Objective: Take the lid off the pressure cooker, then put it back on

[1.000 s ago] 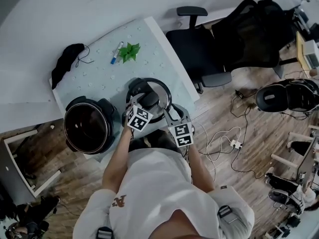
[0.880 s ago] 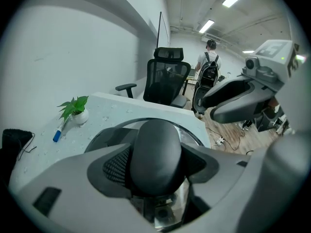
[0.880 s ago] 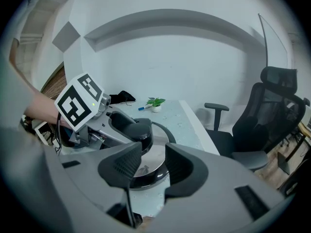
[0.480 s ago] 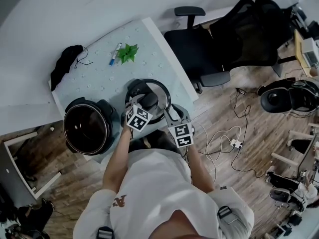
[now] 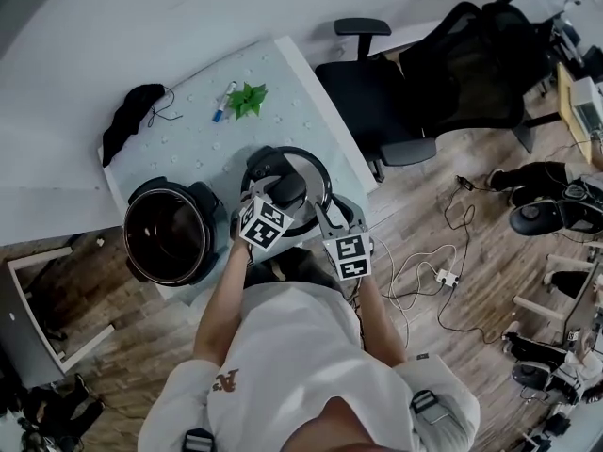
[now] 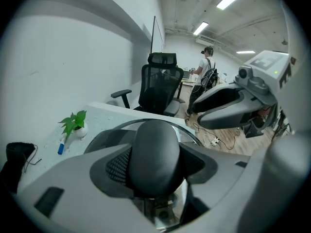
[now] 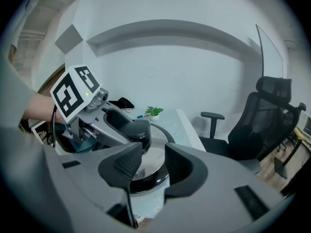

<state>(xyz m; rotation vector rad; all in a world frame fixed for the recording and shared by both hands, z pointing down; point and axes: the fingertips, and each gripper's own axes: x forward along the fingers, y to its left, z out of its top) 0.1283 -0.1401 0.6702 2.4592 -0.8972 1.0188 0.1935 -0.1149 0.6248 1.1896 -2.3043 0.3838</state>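
The open pressure cooker pot (image 5: 170, 232) stands at the table's left front corner, its dark inside showing. To its right is the round lid (image 5: 309, 171) with a black knob (image 5: 287, 188). My left gripper (image 5: 274, 201) is shut on that knob (image 6: 155, 152), its pads pressed on both sides. My right gripper (image 5: 326, 217) hovers just right of it, open, and between its fingers (image 7: 121, 166) only the lid's shiny top (image 7: 150, 165) shows. I cannot tell whether the lid rests on the table or hangs above it.
A small green plant (image 5: 247, 98), a blue marker (image 5: 222, 101) and a black cloth (image 5: 132, 116) lie at the table's far side. A black office chair (image 5: 377, 92) stands right of the table (image 5: 311, 83). Cables and a power strip (image 5: 441, 273) cross the wooden floor.
Both grippers and the lid hold their place beside the pot. The view has shifted slightly, and a dark object on the floor at the far right has moved.
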